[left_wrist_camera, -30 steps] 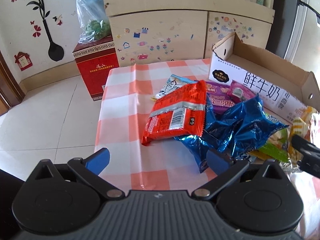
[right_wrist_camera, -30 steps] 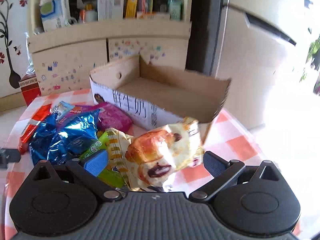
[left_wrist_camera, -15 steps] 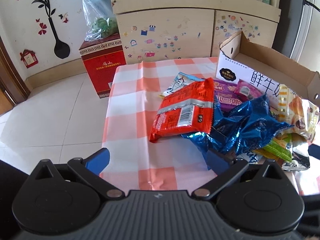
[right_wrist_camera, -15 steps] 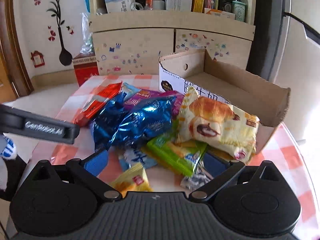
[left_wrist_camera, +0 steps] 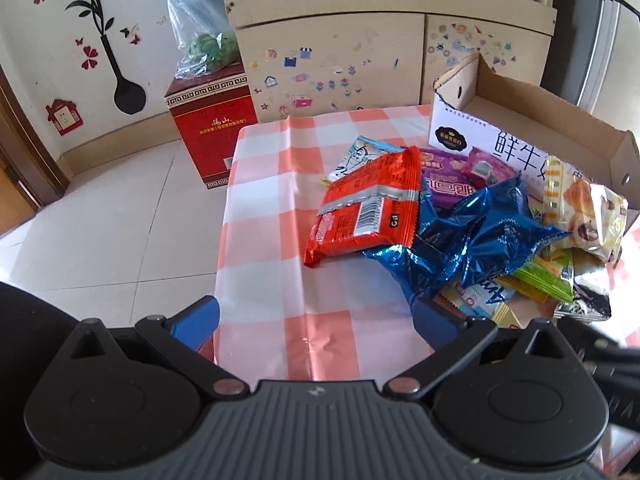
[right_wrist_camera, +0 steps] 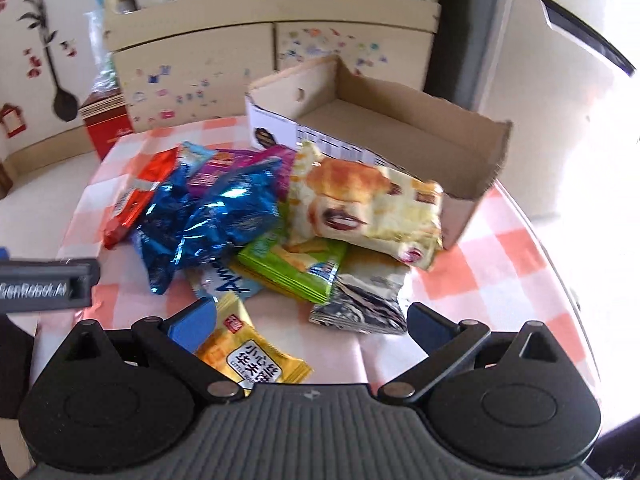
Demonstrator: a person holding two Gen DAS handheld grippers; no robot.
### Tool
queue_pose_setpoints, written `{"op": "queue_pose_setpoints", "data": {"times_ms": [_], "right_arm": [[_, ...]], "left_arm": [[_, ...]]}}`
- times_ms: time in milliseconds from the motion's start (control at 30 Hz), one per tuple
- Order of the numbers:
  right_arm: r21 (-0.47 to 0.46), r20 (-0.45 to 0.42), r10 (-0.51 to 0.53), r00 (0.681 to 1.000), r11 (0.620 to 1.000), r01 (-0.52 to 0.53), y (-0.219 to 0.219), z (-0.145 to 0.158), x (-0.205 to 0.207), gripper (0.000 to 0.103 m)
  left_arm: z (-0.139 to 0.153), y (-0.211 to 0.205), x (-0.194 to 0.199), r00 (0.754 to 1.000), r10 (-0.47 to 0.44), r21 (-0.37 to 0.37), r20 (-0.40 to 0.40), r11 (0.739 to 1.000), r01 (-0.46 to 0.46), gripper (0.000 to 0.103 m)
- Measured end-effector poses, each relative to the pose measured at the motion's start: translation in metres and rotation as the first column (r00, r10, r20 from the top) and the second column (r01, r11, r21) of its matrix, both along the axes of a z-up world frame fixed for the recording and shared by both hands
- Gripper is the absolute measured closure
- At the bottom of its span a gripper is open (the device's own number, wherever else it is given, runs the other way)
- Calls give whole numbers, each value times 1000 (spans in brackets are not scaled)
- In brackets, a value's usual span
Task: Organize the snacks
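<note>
Snack pile point(right_wrist_camera: 256, 220) heaped mid-worktop point(left_wrist_camera: 272, 184) against near wall of empty cardboard box point(right_wrist_camera: 400, 128); yellow snack packet point(right_wrist_camera: 250, 354) nearest right gripper point(right_wrist_camera: 304, 322), both grippers' jaws wide, empty, left gripper point(left_wrist_camera: 316, 314) farther off.

Bare checked tablecloth point(left_wrist_camera: 280, 208) left of snack pile point(left_wrist_camera: 472, 236); cardboard box point(left_wrist_camera: 560, 136) behind.
</note>
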State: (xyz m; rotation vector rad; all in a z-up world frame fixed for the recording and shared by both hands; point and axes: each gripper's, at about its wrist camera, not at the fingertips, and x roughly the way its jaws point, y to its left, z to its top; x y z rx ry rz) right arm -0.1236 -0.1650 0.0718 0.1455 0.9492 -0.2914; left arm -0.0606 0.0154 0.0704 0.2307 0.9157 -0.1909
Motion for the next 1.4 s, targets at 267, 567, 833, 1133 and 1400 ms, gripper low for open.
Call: {"op": "queue_pose_setpoints", "data": {"times_ms": [267,567,833,1133,1400], "right_arm": [[18,-31,-74,997,997,75,-11,7,1,0],[65,-40,-80,996,994,82,-15,12,0,0],[62,-59,-68,996,996,71,-13,12,1,0],[52,-72,-61,996,997,65,-12,10,2,0],[39,-85,-49,995,998,52,-9,8,4,0]], "left_arm": [[7,-9,-9,1000,-6,18,-10,1000,6,1],[15,-18,-11,1000,-14,37,-6,999,14,1],[17,-24,-13,1000,-31,52,-6,998,31,1],[17,-26,-12,999,-39,70,-12,997,39,1],[16,-26,-12,999,-36,83,-9,996,36,1]]}}
